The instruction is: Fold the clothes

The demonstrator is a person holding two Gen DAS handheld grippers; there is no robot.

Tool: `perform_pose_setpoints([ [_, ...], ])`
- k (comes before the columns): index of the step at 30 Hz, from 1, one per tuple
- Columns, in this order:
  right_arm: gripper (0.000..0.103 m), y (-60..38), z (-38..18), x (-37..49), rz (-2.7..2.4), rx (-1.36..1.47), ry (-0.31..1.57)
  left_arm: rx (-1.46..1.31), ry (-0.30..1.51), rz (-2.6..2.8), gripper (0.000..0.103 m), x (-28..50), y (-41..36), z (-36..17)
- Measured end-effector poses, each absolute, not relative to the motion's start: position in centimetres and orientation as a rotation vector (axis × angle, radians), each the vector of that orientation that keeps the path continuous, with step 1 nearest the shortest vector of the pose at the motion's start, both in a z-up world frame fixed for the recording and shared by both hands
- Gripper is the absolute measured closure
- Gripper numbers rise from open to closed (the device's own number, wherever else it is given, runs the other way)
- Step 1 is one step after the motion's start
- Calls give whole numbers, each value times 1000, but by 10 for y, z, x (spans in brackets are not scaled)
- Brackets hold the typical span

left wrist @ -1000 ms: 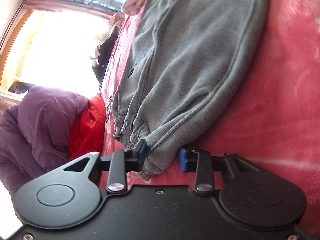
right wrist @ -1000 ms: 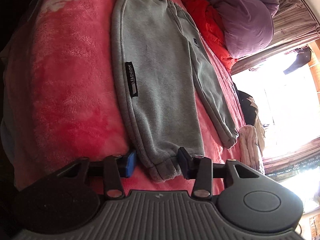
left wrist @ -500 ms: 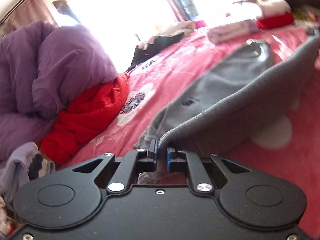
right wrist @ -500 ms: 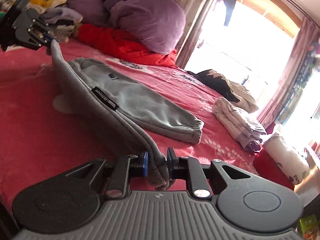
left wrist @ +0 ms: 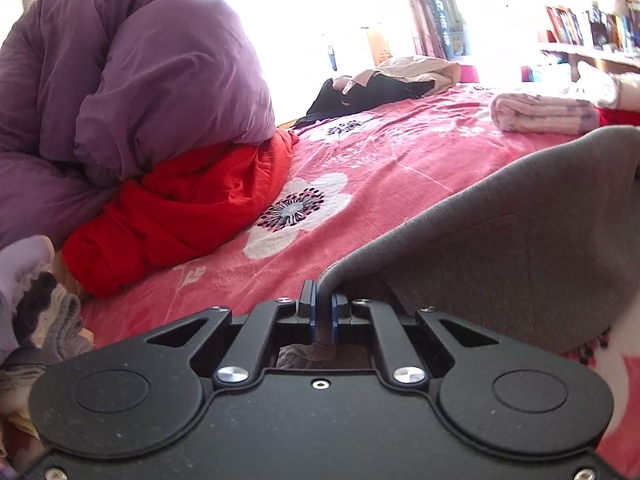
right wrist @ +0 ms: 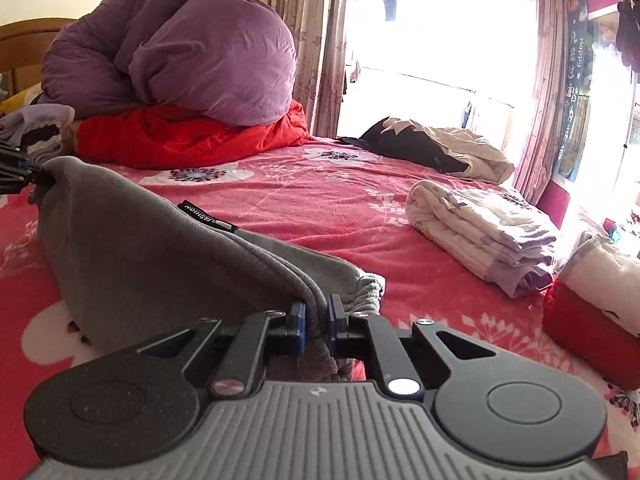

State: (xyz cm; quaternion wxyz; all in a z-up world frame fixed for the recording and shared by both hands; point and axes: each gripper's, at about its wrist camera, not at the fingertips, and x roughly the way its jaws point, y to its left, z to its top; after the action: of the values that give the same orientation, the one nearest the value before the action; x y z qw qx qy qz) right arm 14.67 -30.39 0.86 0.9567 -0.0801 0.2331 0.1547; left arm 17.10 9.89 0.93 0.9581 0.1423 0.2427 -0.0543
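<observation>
Grey sweatpants (left wrist: 520,260) are lifted along one long edge above the pink floral bedspread (left wrist: 400,152). My left gripper (left wrist: 323,300) is shut on one end of that edge, the cloth pinched thin between its blue pads. At the cuff end my right gripper (right wrist: 316,312) pinches a thicker fold of the sweatpants (right wrist: 140,260), its jaws still closing on it. A black "FASHION" label (right wrist: 204,214) shows on the raised edge. In the right wrist view the left gripper (right wrist: 16,172) holds the far end at the left border.
A purple duvet (left wrist: 160,80) lies on a red blanket (left wrist: 180,200) at the head of the bed. A folded pale garment (right wrist: 480,236) and black and beige clothes (right wrist: 420,148) lie near the window. A small clothes pile (left wrist: 32,300) sits at left.
Both grippers closed on the ends of the sweatpants, rolled upright and lifted that edge off the bed. The garment lay flat a second ago and now hangs between them.
</observation>
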Motion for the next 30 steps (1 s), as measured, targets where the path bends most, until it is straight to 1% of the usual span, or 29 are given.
perform_pose_setpoints([
  [7, 91, -303, 2, 205, 301, -135, 496, 195, 521, -104, 98, 206, 109, -7],
  [17, 91, -297, -10, 248, 294, -113, 517, 177, 572, -97, 98, 238, 111, -24],
  [20, 91, -294, -17, 261, 284, -121, 552, 190, 570, -77, 95, 240, 108, -28],
  [23, 88, -287, -31, 272, 252, -147, 575, 206, 565, -64, 94, 242, 104, -33],
  [24, 87, -286, -34, 275, 236, -149, 572, 205, 565, -55, 90, 243, 104, -34],
  [25, 84, -285, -37, 277, 218, -151, 570, 203, 564, -47, 86, 243, 104, -34],
  [26, 78, -284, -38, 279, 201, -149, 570, 200, 568, -32, 82, 243, 106, -32],
  [28, 66, -286, -37, 278, 163, -132, 560, 185, 566, 15, 55, 240, 111, -25],
  [29, 58, -288, -34, 275, 142, -116, 543, 163, 547, 36, 55, 236, 115, -18],
  [30, 54, -290, -30, 271, 123, -106, 517, 135, 528, 40, 55, 231, 117, -10],
])
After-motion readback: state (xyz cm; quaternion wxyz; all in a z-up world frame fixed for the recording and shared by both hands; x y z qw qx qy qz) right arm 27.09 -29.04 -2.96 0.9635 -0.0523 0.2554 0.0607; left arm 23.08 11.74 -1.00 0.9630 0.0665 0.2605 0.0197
